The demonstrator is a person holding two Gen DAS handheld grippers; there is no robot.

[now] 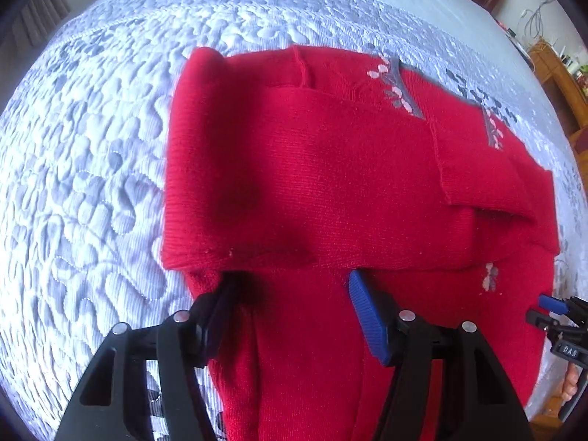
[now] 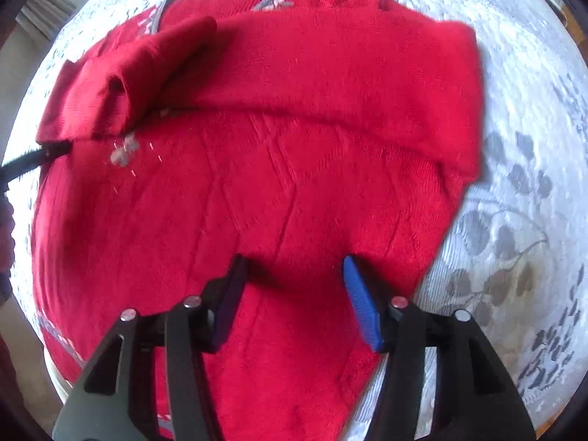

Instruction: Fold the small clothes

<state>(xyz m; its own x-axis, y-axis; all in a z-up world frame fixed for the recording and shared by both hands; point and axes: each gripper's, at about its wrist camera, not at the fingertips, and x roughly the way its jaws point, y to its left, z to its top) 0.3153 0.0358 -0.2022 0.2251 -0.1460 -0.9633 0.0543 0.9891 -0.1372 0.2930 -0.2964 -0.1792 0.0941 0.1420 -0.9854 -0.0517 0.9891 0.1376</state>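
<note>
I had both grippers pointing down over the red sweater [image 1: 312, 169], which lay part-folded on the quilted bedspread [image 1: 81, 169], taking up most of each wrist view. A sleeve [image 1: 330, 183] was folded across the body, its long axis running from about 10 o'clock to 4 o'clock in the left wrist view, and the band's lower edge sat just beyond my left fingers.

My left gripper [image 1: 290, 294] had its fingers spread, with no cloth pinched; red knit showed plainly between them. The dark left finger [image 1: 220, 312] sat close to the fold's edge at about 12 o'clock from it, near the sweater's left border. The blue pad [image 1: 367, 316] sat just short of that same edge. I could not tell if either tip touched the knit.

My right gripper [image 2: 294, 286] was likewise part open, with nothing gripped, hanging over the cable-patterned body [image 2: 286, 191]. From it, the folded edge ran across at 12 o'clock, and the bunched sleeve end [image 2: 121, 84] lay toward 10 o'clock. The sweater's open border lay at about 3 o'clock, near the blue pad [image 2: 362, 308].

I judged the left hand nearer to the fold's edge, so the next pinch would fall to it, while the right would need to reach forward or sideways to find an edge.
</note>
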